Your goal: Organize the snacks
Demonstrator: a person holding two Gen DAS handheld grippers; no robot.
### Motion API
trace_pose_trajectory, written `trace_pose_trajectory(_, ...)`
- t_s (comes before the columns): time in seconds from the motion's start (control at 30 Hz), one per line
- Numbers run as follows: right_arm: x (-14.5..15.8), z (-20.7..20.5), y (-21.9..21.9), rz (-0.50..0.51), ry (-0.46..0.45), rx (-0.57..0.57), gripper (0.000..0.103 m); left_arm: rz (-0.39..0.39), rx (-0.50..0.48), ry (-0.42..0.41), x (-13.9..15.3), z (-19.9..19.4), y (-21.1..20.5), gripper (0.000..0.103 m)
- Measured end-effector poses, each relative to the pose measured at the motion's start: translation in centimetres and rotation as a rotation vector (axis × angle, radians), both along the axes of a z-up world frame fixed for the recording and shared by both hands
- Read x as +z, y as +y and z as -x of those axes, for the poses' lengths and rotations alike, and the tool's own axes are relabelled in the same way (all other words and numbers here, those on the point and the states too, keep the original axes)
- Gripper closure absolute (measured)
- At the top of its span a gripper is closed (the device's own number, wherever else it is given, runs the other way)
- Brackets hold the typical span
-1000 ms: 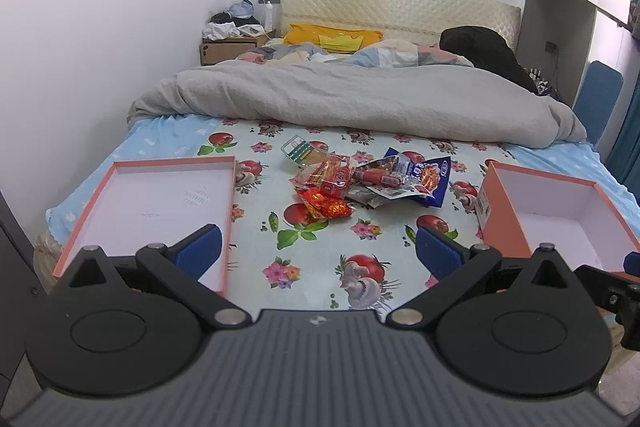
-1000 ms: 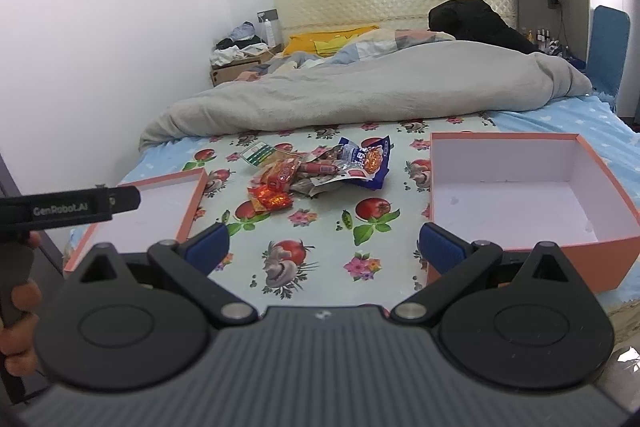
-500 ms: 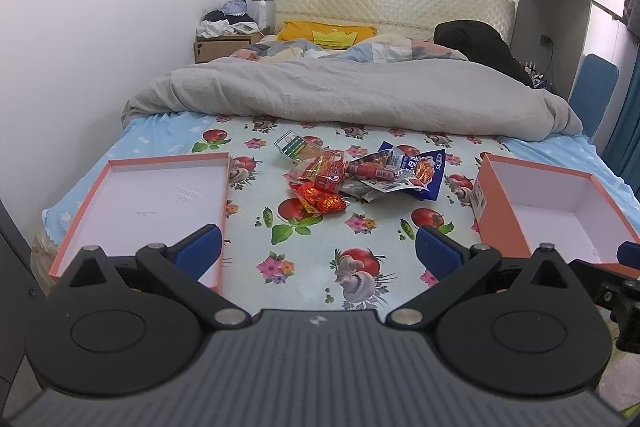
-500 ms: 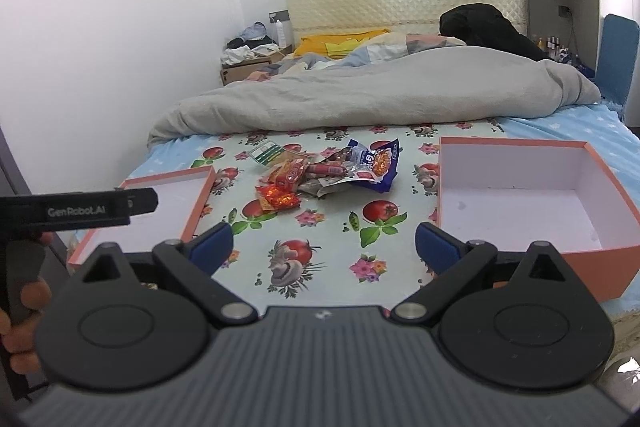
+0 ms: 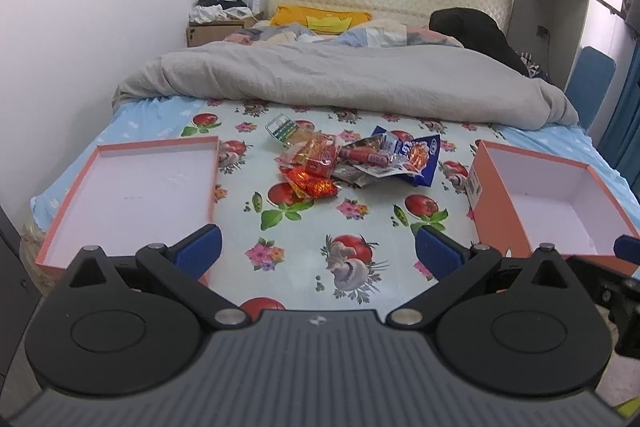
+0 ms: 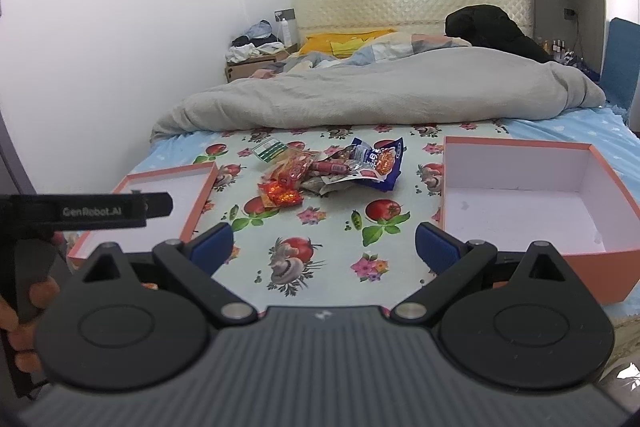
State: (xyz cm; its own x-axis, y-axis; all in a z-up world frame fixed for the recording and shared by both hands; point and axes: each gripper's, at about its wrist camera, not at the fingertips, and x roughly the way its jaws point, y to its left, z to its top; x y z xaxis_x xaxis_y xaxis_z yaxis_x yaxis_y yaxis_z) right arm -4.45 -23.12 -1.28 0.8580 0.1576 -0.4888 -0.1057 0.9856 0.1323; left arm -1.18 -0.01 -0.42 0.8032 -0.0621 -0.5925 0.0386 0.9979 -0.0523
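1. my left tool [image 5: 316, 251] has its blue pads spread wide and grips nothing; it hangs above the near edge of the bed.
2. my right tool [image 6: 324, 245] is spread wide too, with nothing between its pads, also over the near edge.
3. the snacks [image 5: 352, 163] lie in a loose pile in the middle of the flowered cloth [image 5: 304, 227], well ahead of both tools: red packets [image 5: 314, 185], a blue bag [image 5: 416, 157] and a small green-striped pack [image 5: 282, 129] at the far left of the pile.
4. a shallow orange lid [image 5: 132, 187] lies left of the pile, a deeper orange box [image 5: 548, 199] right of it; i see no snack in either.
5. a grey blanket [image 5: 340, 83] is bunched behind the cloth.
6. in the right view a hand [image 6: 24, 311] holds the left tool's handle.
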Motion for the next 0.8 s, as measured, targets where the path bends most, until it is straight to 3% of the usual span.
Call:
trace_pose_trajectory(0.43,-1.9,-1.2,-1.6,-0.024,0.001,-0.066,0.004,-0.006,-0.017,0.043,-2.5,-2.8,-0.8,0.0)
trace_pose_trajectory(0.63,-2.3,-2.8,-2.2,-0.037,0.009,-0.076,0.004,0.07,-0.037,0.074,-2.9,-5.3,-0.5,0.0)
trace_pose_trajectory(0.8,-2.0,-4.3,-2.3,-0.033,-0.005,-0.071,0.005,0.05,-0.052,0.053,-2.7,-6.9,-0.7,0.0)
